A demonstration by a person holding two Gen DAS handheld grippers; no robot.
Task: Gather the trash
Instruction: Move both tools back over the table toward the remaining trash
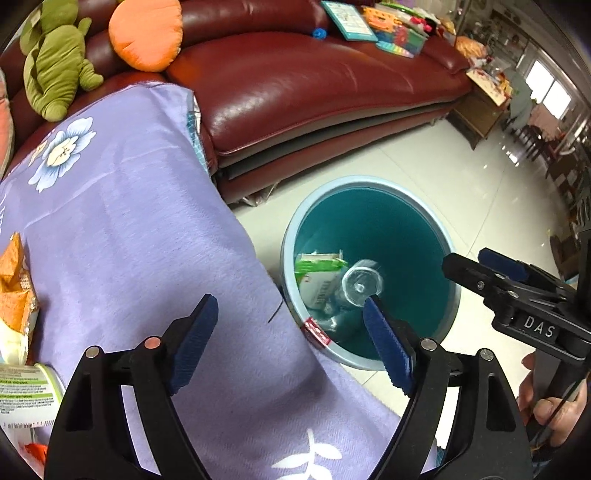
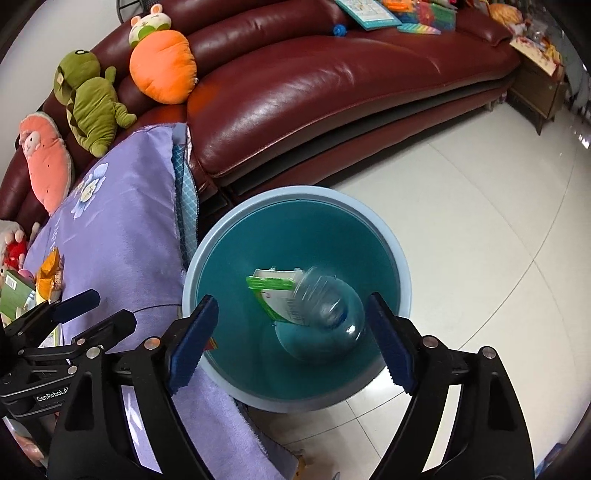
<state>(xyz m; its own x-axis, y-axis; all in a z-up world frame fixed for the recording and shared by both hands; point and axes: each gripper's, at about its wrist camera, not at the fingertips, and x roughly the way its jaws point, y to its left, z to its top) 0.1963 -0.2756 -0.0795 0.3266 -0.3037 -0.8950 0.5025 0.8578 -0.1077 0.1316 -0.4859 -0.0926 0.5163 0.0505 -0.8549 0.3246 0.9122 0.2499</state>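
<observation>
A teal bin with a light blue rim stands on the floor beside the purple-covered table. Inside it lie a green and white packet and a clear plastic bottle, blurred in the right wrist view. My left gripper is open and empty over the table edge by the bin. My right gripper is open and empty above the bin; it also shows in the left wrist view. An orange snack bag and a green-white carton lie on the table.
A dark red leather sofa stands behind, with plush toys, an orange cushion and books. White tiled floor surrounds the bin. A wooden side table stands at the far right.
</observation>
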